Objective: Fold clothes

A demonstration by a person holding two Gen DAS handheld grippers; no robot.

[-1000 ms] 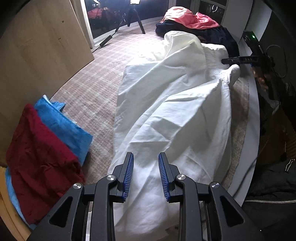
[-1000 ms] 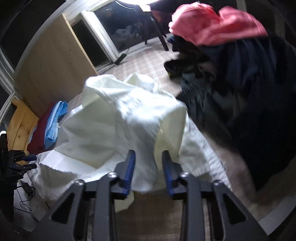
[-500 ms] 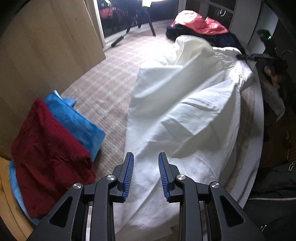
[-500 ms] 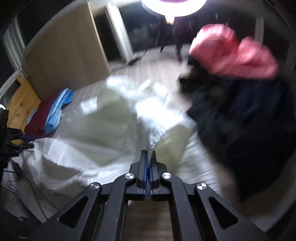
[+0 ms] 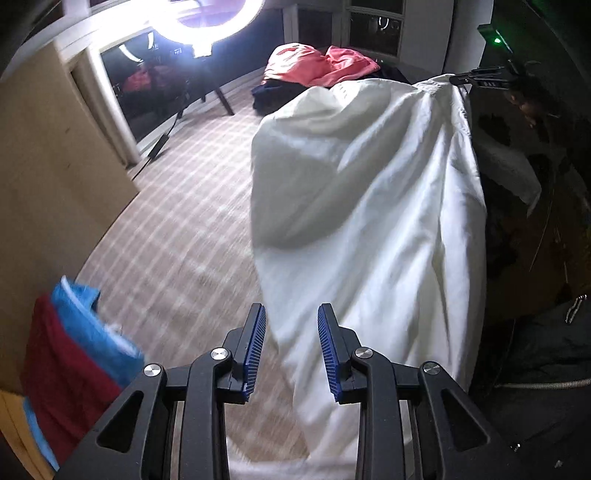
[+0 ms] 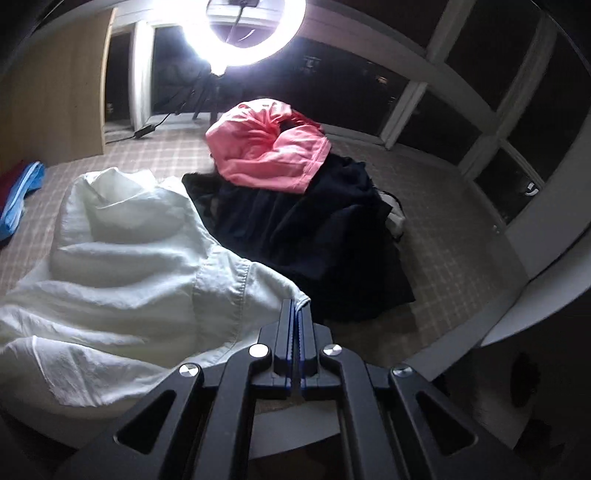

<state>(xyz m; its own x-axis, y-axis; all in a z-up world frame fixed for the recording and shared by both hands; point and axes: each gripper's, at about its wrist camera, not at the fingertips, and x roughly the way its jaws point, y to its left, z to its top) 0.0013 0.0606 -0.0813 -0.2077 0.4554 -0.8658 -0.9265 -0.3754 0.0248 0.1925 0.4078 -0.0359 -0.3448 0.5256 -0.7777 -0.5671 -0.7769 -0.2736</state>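
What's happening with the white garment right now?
The right gripper is clamped shut on an edge of the white shirt, holding that end up off the checked mat. The left gripper is part open with the shirt's lower end hanging between its fingers, not pinched. Folded red and blue clothes lie aside.

Black tongs (image 5: 291,343), ribbed blue pads (image 5: 255,347)

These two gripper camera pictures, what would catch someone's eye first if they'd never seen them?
The glaring ring light at the top, then the big white garment billowing up off the checked carpet, one edge pinched in the shut right gripper while the left gripper hangs open over its lower end. After that, the pink garment atop a dark pile near the windows, and the red and blue clothes by the wooden panel.
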